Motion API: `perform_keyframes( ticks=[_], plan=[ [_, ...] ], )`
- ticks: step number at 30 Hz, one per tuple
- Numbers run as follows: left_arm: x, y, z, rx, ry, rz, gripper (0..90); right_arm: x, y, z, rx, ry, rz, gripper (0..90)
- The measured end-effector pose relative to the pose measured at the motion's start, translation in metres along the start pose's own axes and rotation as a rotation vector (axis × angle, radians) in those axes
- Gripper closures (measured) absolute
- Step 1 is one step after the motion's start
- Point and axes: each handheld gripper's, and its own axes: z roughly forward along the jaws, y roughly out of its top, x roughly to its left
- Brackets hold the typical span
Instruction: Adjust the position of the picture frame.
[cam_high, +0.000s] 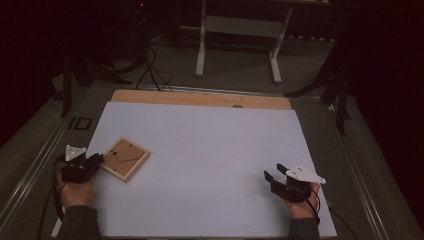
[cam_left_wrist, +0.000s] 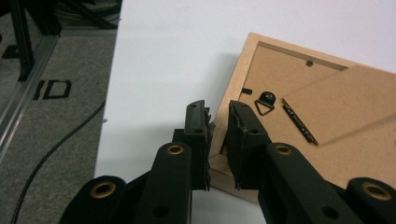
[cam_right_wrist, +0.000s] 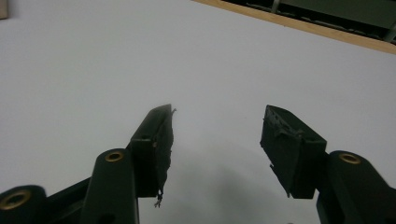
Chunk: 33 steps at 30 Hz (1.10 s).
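A small wooden picture frame (cam_high: 124, 159) lies face down on the white board (cam_high: 210, 140) at the left, its brown back panel and metal hanger up. In the left gripper view the frame (cam_left_wrist: 317, 107) reaches off to the right. My left gripper (cam_high: 97, 161) (cam_left_wrist: 218, 116) has its jaws on either side of the frame's near left rim, pads pressed against the wood. Far to the right, near the board's front edge, my right gripper (cam_high: 274, 172) (cam_right_wrist: 217, 135) rests open with bare white board between its jaws.
The board lies on a wooden tabletop (cam_high: 200, 98) whose strip shows along the back. Metal rails (cam_high: 30, 170) run along both sides, and cables trail on the grey floor at the left (cam_left_wrist: 51, 149). A white stand (cam_high: 240, 30) is behind the table.
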Motion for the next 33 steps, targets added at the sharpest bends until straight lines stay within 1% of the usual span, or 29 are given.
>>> perform_keyframes(
  ticks=[3, 5, 8, 11, 16, 20, 22, 23, 27, 33],
  plan=[
    [-0.004, 0.002, 0.003, -0.001, -0.018, 0.021, 80.2, 0.000, 0.000, 0.000, 0.000, -0.001, 0.002, 42.8],
    [-0.007, 0.002, 0.004, 0.001, -0.040, 0.040, 81.2, 0.000, 0.000, 0.000, 0.000, -0.001, 0.003, 42.8],
    [-0.016, 0.004, 0.006, 0.006, -0.051, 0.070, 81.9, 0.000, 0.000, 0.000, 0.000, -0.002, 0.003, 42.8],
    [-0.021, 0.005, 0.008, 0.009, -0.076, 0.079, 82.1, 0.000, 0.000, 0.000, 0.000, -0.002, 0.002, 42.7],
    [-0.029, 0.006, 0.010, 0.012, -0.108, 0.109, 82.2, -0.001, 0.000, 0.000, -0.001, -0.003, 0.003, 42.7],
    [-0.035, 0.006, 0.012, 0.011, -0.133, 0.119, 82.1, -0.001, 0.000, 0.000, -0.002, -0.005, 0.004, 42.7],
    [-0.036, 0.007, 0.012, 0.010, -0.138, 0.121, 82.1, -0.001, 0.000, 0.000, -0.002, -0.005, 0.006, 42.7],
    [-0.038, 0.007, 0.013, 0.010, -0.151, 0.122, 82.1, -0.001, 0.000, 0.000, -0.003, -0.007, 0.006, 42.7],
    [-0.042, 0.007, 0.015, 0.010, -0.175, 0.129, 82.2, -0.002, 0.000, -0.001, -0.005, -0.006, 0.006, 42.7],
    [-0.052, 0.007, 0.018, 0.006, -0.216, 0.145, 82.2, -0.002, 0.000, 0.000, -0.006, -0.006, 0.005, 42.7]
  ],
)
